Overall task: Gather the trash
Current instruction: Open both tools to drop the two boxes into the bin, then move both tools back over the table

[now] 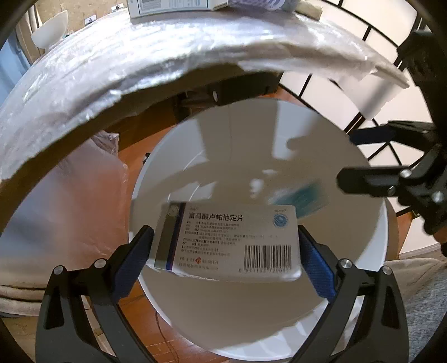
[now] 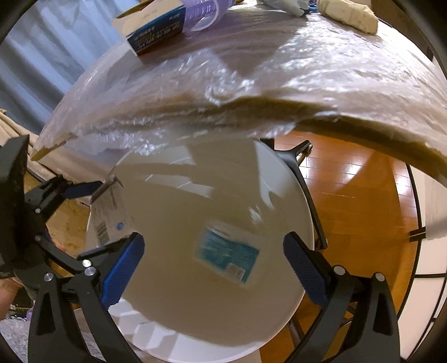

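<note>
Two grippers hang over one white bin point(image 1: 374, 223), and between them they show a job partly done. Nearest, at the bottom centre of the left wrist view, the left gripper point(image 1: 226, 247) is clenched on a white medicine box point(image 1: 232, 240), a blue pad pressed to each short end, barcode face up. That box sits above the bin's mouth, not yet dropped.

At the bottom of the right wrist view, the right gripper point(image 2: 213, 261) stands with its jaws spread wide and nothing between the pads. Straight past them, in the middle of the frame, a teal-labelled packet point(image 2: 227, 251) shows blurred against the inside of the bin. I judge it is dropping in or has just landed; the blur does not let me say which. The same packet appears as a teal smear right of centre in the left view, beyond the held box. Apart from it I can make out nothing else in the bin.

Further off, arching across the upper half of both views, is a table covered in crinkled plastic sheeting point(image 2: 251, 69). On it, at the upper left of the right view, lies a blue-and-white carton point(image 2: 151, 30) with a clear purple plastic cup point(image 2: 202, 14) touching it, and a pale lump point(image 2: 349, 14) at the upper right. So, by my reckoning: one piece in, one held over the bin, and the table items perhaps left to collect.
</note>
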